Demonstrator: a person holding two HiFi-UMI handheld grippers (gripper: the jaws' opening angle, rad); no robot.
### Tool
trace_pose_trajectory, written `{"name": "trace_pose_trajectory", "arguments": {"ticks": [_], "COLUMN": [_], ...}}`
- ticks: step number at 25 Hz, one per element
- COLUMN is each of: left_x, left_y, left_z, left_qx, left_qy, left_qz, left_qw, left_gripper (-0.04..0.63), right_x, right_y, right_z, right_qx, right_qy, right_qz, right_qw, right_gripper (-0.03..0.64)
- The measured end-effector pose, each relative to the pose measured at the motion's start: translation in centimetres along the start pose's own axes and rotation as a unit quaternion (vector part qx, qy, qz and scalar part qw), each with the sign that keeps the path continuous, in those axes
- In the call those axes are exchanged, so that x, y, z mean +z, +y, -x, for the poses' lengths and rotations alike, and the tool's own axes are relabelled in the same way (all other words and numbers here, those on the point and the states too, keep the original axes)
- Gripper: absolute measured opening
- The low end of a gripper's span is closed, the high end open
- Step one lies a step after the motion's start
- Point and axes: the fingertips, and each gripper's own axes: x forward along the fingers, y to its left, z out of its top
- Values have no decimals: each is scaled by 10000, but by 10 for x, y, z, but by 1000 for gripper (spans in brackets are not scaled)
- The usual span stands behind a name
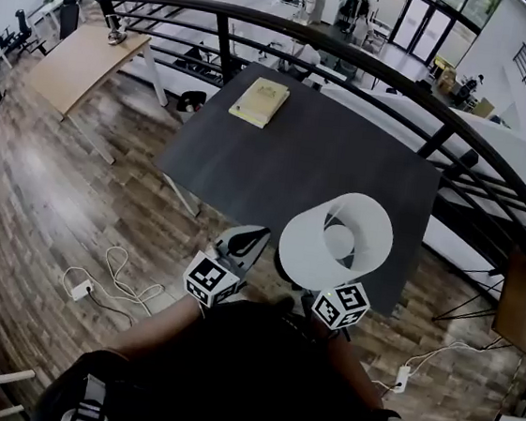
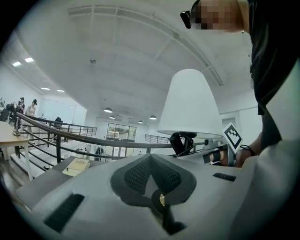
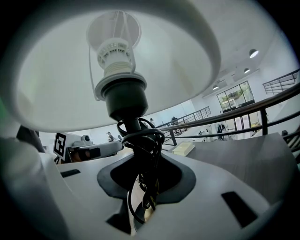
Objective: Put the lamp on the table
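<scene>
The right gripper (image 3: 143,176) clamps the stem of the one lamp (image 1: 335,240), with the coiled black cord (image 3: 140,140) bunched between its jaws. From above, the shade overlaps the near edge of the dark table (image 1: 307,153) ahead. The left gripper (image 2: 151,164), just to its left, has its jaws pressed together on nothing. One book (image 1: 259,101) lies far ahead, before the railing (image 1: 373,71). Only the right gripper view shows the socket and cord.
</scene>
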Motion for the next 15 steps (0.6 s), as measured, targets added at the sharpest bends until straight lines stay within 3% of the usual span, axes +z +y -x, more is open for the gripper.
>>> {"name": "trace_pose_trajectory", "arguments": {"ticks": [7,15], "left_x": [-1,-9], "left_y": [-9,-40], "left_z": [-77,-139], "left_qx": [56,-237], "left_qy": [-7,76], "left_qz": [19,116], "left_qw": [10000,9996], "left_gripper": [9,9], "right_x": [20,27], "right_y": [-71,-130], "right_z": [10,44], "right_qx": [98,-198], "right_qy": [64,13], "right_qz": [31,-114], "right_qw": [9999,9997], "right_gripper": [97,97]}}
